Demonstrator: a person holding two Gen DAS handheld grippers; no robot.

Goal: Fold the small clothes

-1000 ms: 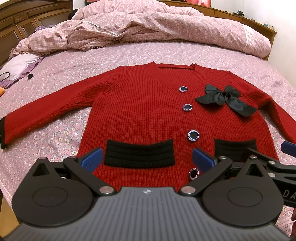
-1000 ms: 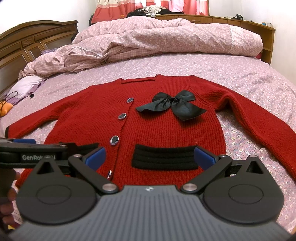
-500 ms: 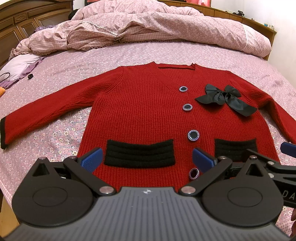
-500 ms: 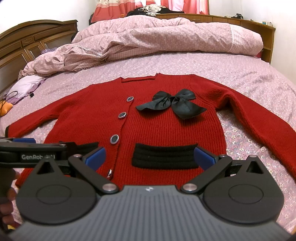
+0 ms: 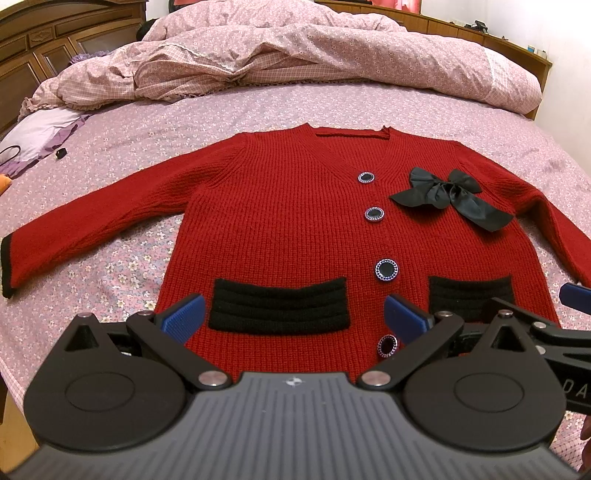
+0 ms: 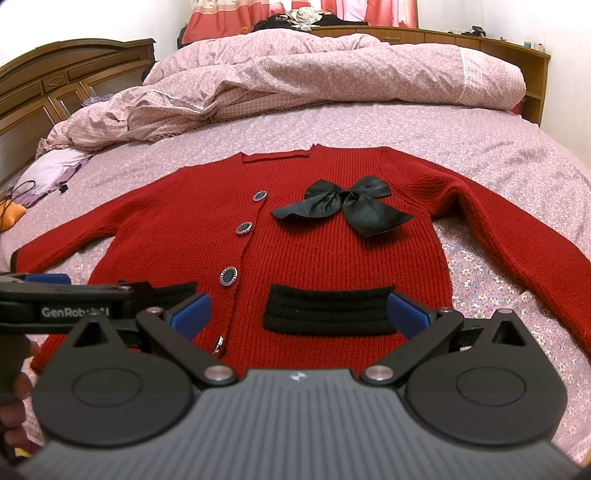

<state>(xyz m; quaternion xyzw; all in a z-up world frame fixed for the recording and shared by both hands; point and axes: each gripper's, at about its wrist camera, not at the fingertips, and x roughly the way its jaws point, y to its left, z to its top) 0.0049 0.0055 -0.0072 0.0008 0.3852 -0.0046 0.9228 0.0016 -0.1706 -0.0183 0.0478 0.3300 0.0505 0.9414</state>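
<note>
Red knitted cardigan (image 5: 280,229) with black ribbon bow (image 5: 450,195) and two black pockets lies flat, front up, sleeves spread, on a pink floral bedsheet (image 5: 147,133); left gripper (image 5: 293,314) and right gripper (image 6: 299,314) hover side by side over its hem, blue-padded jaws wide apart and empty, rumpled pink duvet (image 6: 295,74) beyond

Wooden headboard (image 6: 55,85), white walls (image 6: 92,18)
</note>
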